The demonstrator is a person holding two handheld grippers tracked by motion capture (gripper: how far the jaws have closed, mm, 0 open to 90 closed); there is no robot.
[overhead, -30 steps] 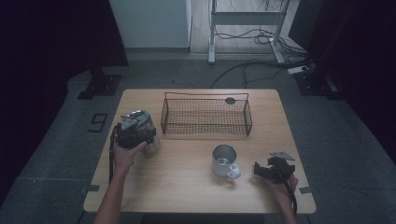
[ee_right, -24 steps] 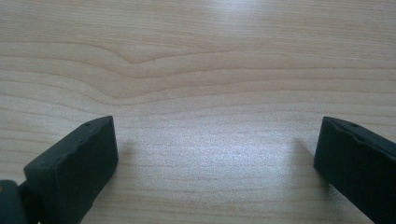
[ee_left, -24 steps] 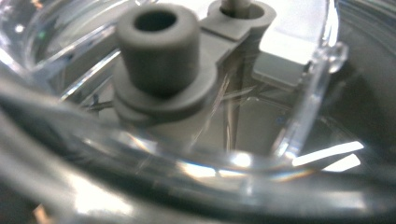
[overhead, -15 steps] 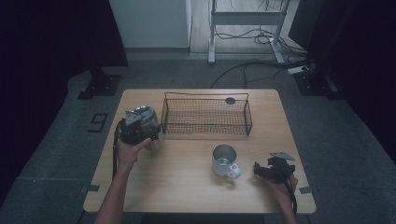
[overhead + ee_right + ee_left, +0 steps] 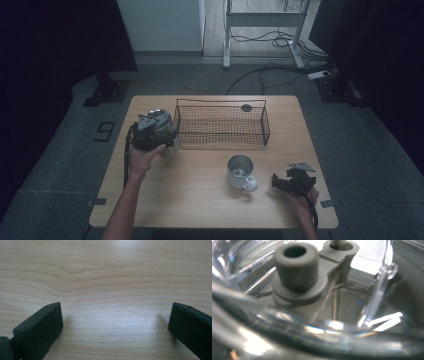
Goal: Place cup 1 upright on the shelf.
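The left gripper (image 5: 152, 131) holds a clear plastic container (image 5: 167, 131), its jaws closed on the wall, above the table's left side, just beside the left end of the black wire basket (image 5: 220, 125). In the left gripper view the camera looks into the clear plastic container, where a grey ring-shaped part (image 5: 297, 270) shows; which way its long axis runs cannot be told. The right gripper (image 5: 292, 182) rests low at the wooden table (image 5: 200, 205)'s right edge, jaws wide apart with nothing between them, near a metal mug (image 5: 240, 172) standing upright, mouth up.

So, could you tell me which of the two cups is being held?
The clear glass cup in the left claw, beside the wire basket; the metal mug stands free mid-table.
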